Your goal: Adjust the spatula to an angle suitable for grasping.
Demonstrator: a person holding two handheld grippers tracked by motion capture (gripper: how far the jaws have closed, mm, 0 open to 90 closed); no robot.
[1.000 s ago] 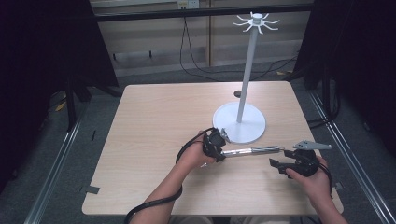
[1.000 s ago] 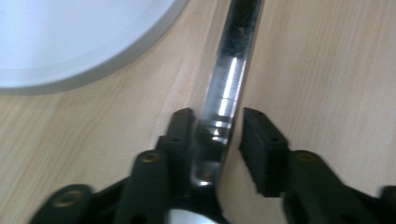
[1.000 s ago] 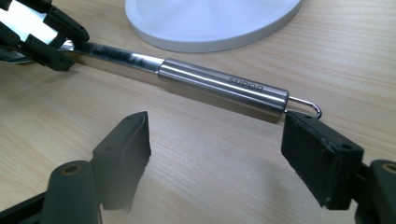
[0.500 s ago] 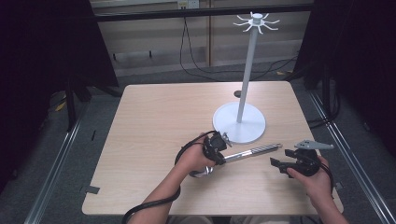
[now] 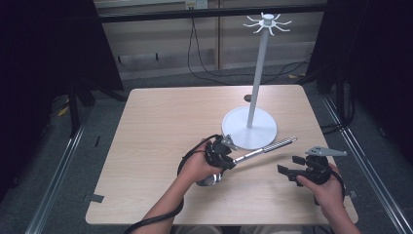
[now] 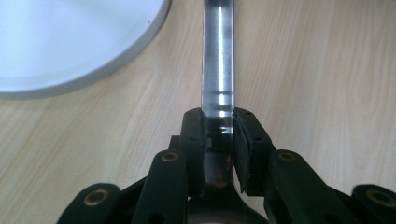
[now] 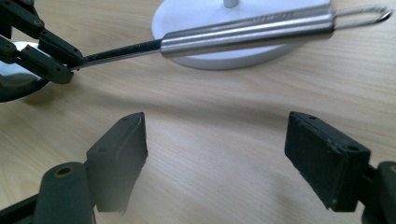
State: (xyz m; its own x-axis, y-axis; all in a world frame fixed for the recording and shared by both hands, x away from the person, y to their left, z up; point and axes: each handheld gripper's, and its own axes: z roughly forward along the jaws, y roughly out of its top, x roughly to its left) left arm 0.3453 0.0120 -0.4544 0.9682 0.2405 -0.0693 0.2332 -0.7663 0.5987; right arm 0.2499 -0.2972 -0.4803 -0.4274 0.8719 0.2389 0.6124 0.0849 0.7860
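Note:
A steel ladle [image 5: 265,148] has its long handle pointing right, toward the base of a white stand [image 5: 249,127]. Its bowl [image 5: 210,180] sits under the person's left hand. My left gripper [image 5: 225,159] is shut on the ladle's thin shaft [image 6: 218,70] close to the bowl, and the jaws [image 6: 219,135] press both sides of it. My right gripper [image 5: 287,165] hovers open near the table's front right, jaws wide [image 7: 215,128] and nothing between them. Ahead of it I see the ladle's handle [image 7: 247,30] raised off the wood, with a wire loop at its end.
The white stand has a tall pole [image 5: 258,78] topped by a ring of hooks [image 5: 267,22], and its round base [image 7: 210,18] lies just beyond the ladle. Bare wooden table [image 5: 160,126] stretches to the left and back. Cables run on the floor behind.
The ladle's handle end has swung up and toward the stand's base while the left gripper keeps hold of it. The right gripper has hardly moved.

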